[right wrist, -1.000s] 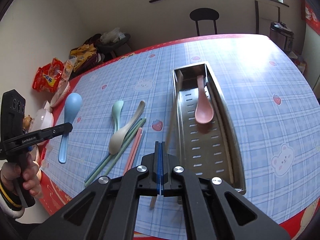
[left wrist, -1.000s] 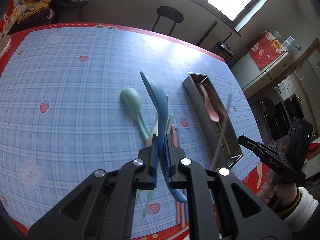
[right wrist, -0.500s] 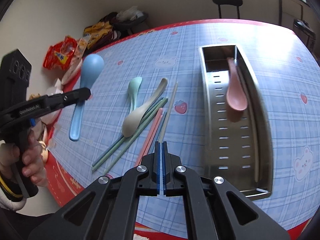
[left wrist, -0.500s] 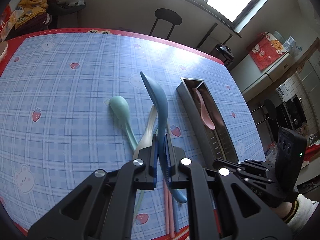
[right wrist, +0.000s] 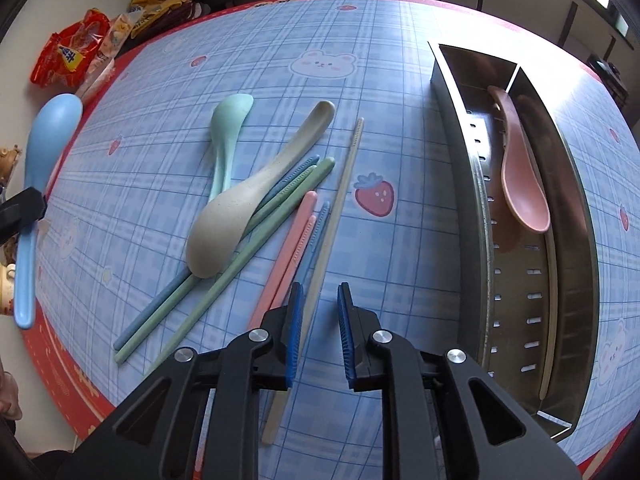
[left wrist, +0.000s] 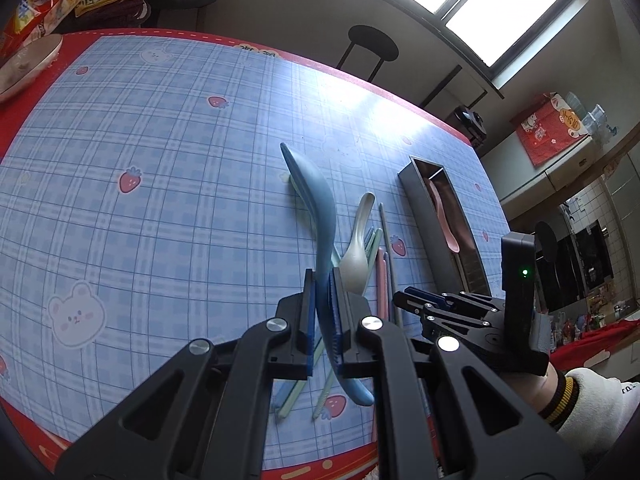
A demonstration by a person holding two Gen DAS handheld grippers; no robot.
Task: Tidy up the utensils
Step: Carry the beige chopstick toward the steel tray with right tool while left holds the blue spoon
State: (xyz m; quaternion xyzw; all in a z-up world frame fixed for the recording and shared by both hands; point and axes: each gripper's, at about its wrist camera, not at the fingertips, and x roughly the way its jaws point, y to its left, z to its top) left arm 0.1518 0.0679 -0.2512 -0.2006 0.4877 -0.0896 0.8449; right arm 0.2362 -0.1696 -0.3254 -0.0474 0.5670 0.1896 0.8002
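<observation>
We have the blue spoon [left wrist: 320, 216] pinched by its handle in the left tongs [left wrist: 323, 312], lifted clear of the worktop [left wrist: 160, 200] with its bowl pointing away from us. That grip is as it was a second ago.

The change is on the other side. The right tongs [right wrist: 318, 312] were pressed together a second ago while we were higher over the metal tray [right wrist: 576, 208]; now we have dropped down over the loose pile and the jaws have just been opening. They stand a little apart with nothing between the pads. The beige chopstick [right wrist: 340, 208] runs just under the left pad, beside the pink chopsticks [right wrist: 294, 236].

We read this as the start of the next pick: the beige chopstick seems the likely target, since its twin already lies along the right side of the tray next to the pink spoon [right wrist: 520, 176].

Left on the worktop are the beige spoon [right wrist: 236, 216], lying across the green chopsticks [right wrist: 248, 252] and touching them, the mint spoon [right wrist: 228, 136] just beside it, and the blue chopsticks, partly hidden under the others.

So we judge the task well short of done: one spoon and one chopstick are in the tray, one spoon is in the air, the rest waits.
</observation>
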